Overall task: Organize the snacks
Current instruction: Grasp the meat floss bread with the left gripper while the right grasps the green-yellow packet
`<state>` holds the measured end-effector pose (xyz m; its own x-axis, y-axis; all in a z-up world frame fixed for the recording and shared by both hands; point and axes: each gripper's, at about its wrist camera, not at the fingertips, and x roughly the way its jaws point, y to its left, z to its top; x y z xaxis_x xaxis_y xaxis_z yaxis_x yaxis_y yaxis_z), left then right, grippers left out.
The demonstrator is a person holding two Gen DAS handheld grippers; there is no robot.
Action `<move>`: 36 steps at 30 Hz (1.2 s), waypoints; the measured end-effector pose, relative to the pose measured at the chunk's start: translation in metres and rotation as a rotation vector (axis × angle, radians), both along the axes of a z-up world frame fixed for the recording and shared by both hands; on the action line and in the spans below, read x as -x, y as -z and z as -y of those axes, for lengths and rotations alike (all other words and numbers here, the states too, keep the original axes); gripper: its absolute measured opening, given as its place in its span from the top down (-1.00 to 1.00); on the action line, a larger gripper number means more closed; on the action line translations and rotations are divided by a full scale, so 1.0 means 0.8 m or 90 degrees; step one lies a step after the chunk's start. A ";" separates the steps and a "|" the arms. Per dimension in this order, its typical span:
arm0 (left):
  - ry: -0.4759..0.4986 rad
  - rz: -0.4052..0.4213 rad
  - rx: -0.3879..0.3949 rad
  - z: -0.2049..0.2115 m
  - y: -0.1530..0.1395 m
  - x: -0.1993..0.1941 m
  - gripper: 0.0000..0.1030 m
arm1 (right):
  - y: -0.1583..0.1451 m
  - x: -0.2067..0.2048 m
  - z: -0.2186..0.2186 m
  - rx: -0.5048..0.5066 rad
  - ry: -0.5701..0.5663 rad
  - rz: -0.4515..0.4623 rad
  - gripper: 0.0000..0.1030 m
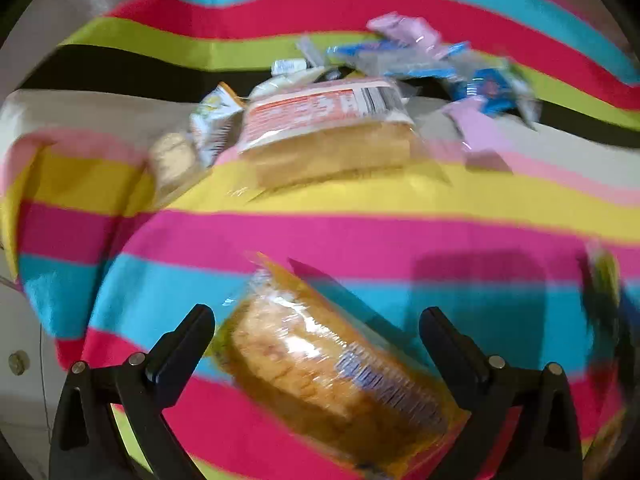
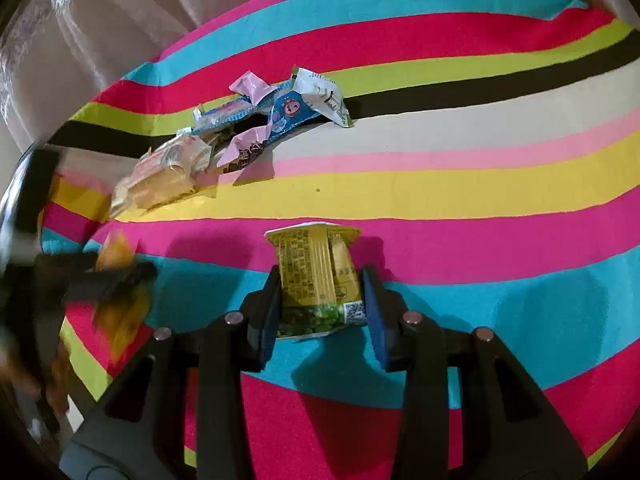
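Nearest in the left wrist view, the left gripper (image 1: 316, 330) stands spread wide, its fingers well clear on either side of a wrapped cake (image 1: 320, 376) in clear film with a yellow edge. Neither pad appears to touch the wrapper, so the cake looks free on the striped cloth (image 1: 400, 236) rather than held. Its long axis runs on a slant, from between the fingers down toward the lower right of that view, so it crosses the gap at an angle instead of lying square to it. A grip there would call for a roll of the wrist to set the pads against the long sides.

In the right wrist view, the right gripper (image 2: 320, 304) is closed to a narrow gap on a yellow packet (image 2: 316, 276), the blue pads pressing its two sides. The packet stands with its long axis pointing straight away from the gripper, its sealed end farthest out and its green printed end nearest the camera.

Farther off on the cloth lies the pile of snacks (image 2: 240, 136): a bigger cake pack (image 1: 324, 132) at its near edge, small pink, blue and white packets behind it. From the right gripper the pile lies ahead and to the left; from the left gripper, straight ahead. The left hand seems nearer to it.
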<state>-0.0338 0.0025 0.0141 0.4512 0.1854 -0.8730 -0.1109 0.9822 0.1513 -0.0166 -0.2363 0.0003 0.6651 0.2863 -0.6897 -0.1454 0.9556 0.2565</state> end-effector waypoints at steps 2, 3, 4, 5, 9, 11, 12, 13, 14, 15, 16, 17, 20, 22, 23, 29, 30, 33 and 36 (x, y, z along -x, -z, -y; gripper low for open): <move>0.006 0.052 -0.010 -0.011 -0.008 0.036 -1.00 | 0.000 0.000 0.001 -0.006 0.000 0.000 0.17; 0.014 0.090 0.002 -0.019 -0.015 0.058 -1.00 | 0.001 0.000 0.000 -0.007 0.000 0.000 0.17; 0.022 0.111 0.022 -0.025 -0.020 0.073 -1.00 | 0.001 0.000 -0.001 -0.007 0.000 0.000 0.17; 0.030 0.124 0.050 -0.031 -0.024 0.087 -1.00 | 0.001 0.000 -0.002 -0.005 0.000 0.000 0.17; -0.003 0.110 0.105 -0.042 -0.020 0.105 -1.00 | 0.000 -0.001 -0.001 -0.001 0.000 0.000 0.17; -0.011 0.118 0.133 -0.047 -0.019 0.101 -1.00 | 0.000 -0.001 -0.002 0.002 0.000 0.001 0.17; -0.016 0.115 0.146 -0.047 -0.018 0.095 -1.00 | 0.000 -0.002 -0.003 0.005 0.000 0.001 0.17; -0.016 0.115 0.160 -0.045 -0.020 0.094 -1.00 | -0.001 -0.002 -0.004 0.008 0.000 0.001 0.17; -0.015 0.118 0.174 -0.041 -0.021 0.087 -1.00 | -0.001 -0.002 -0.005 0.012 0.000 0.001 0.17; -0.016 0.121 0.176 -0.034 -0.024 0.085 -1.00 | -0.001 -0.002 -0.006 0.016 0.000 0.001 0.17; -0.023 0.121 0.170 -0.027 -0.022 0.078 -1.00 | -0.001 -0.002 -0.006 0.019 0.000 0.002 0.17; -0.035 0.118 0.160 -0.022 -0.019 0.073 -1.00 | -0.001 -0.002 -0.007 0.022 0.000 0.002 0.17; -0.092 0.092 0.122 -0.022 0.002 0.056 -1.00 | -0.001 -0.003 -0.008 0.029 -0.001 0.002 0.17; -0.107 0.076 0.097 -0.025 0.021 0.052 -0.98 | -0.001 -0.003 -0.008 0.029 -0.002 0.003 0.17; -0.098 0.086 0.090 -0.023 0.022 0.055 -0.96 | -0.001 -0.003 -0.008 0.028 -0.002 0.003 0.17; -0.066 0.133 0.093 -0.035 0.021 0.073 0.01 | 0.000 -0.002 -0.007 0.024 -0.002 0.003 0.18; -0.062 0.129 0.102 -0.038 0.021 0.074 0.01 | 0.000 -0.002 -0.008 0.029 -0.001 0.004 0.18; -0.049 0.129 0.138 -0.043 0.021 0.086 0.03 | 0.000 0.003 -0.017 0.046 -0.011 0.007 0.20; -0.034 0.147 0.152 -0.039 0.015 0.108 0.04 | -0.002 0.023 -0.020 0.044 -0.016 0.009 0.21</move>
